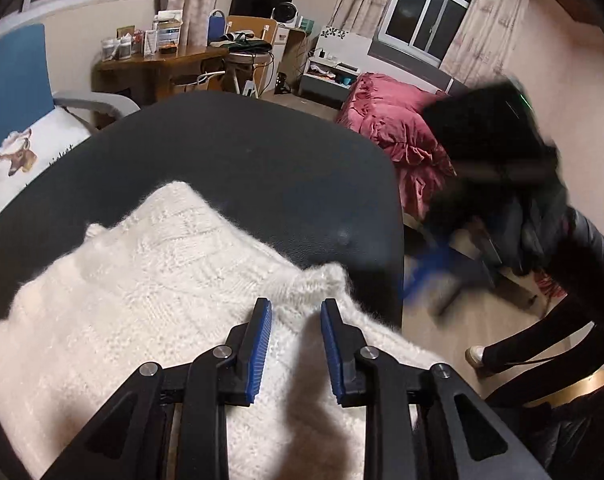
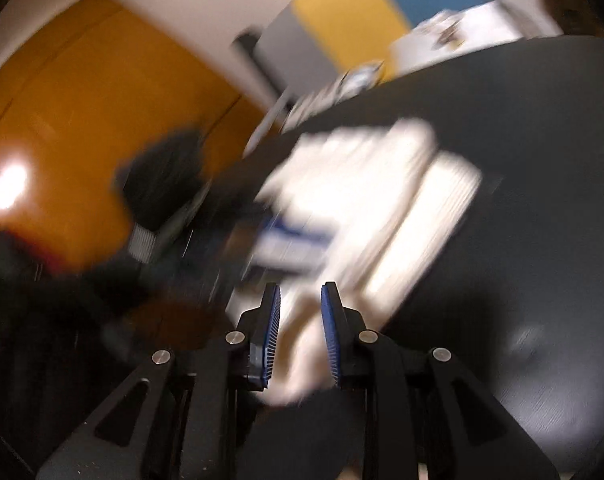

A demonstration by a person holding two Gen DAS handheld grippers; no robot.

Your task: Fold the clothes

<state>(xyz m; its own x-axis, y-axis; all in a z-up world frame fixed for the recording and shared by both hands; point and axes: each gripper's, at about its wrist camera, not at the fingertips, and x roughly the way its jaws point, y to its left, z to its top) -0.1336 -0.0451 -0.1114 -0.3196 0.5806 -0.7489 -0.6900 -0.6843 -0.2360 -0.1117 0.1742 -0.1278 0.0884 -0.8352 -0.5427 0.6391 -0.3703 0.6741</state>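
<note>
A fluffy white knitted sweater point(image 1: 154, 280) is seen folded on a black table point(image 1: 242, 152), filling the lower left of the left wrist view, with its collar drawn up to a point near the centre. The left gripper point(image 1: 296, 312) is held just above that collar; its blue pads point(image 1: 262, 344) stand apart, and no cloth is pinched between them. In the same sharp view a room is shown that the other camera does not give: a wooden desk point(image 1: 162, 64) with jars and boxes at the upper left, a window point(image 1: 429, 12) at the upper right, a pink quilt point(image 1: 385, 128) right of centre, and a blurred dark shape (a person's sleeve and the other tool, as far as can be told) at the right edge. The right wrist view is heavily smeared by motion. There the sweater point(image 2: 373, 200) is made out as a pale folded block in the centre of the table point(image 2: 521, 240), and an orange surface point(image 2: 82, 112) fills the left of the frame. The right gripper point(image 2: 300, 308) is shown with its pads slightly apart and pale cloth behind the gap; whether the cloth is touched cannot be told.
</note>
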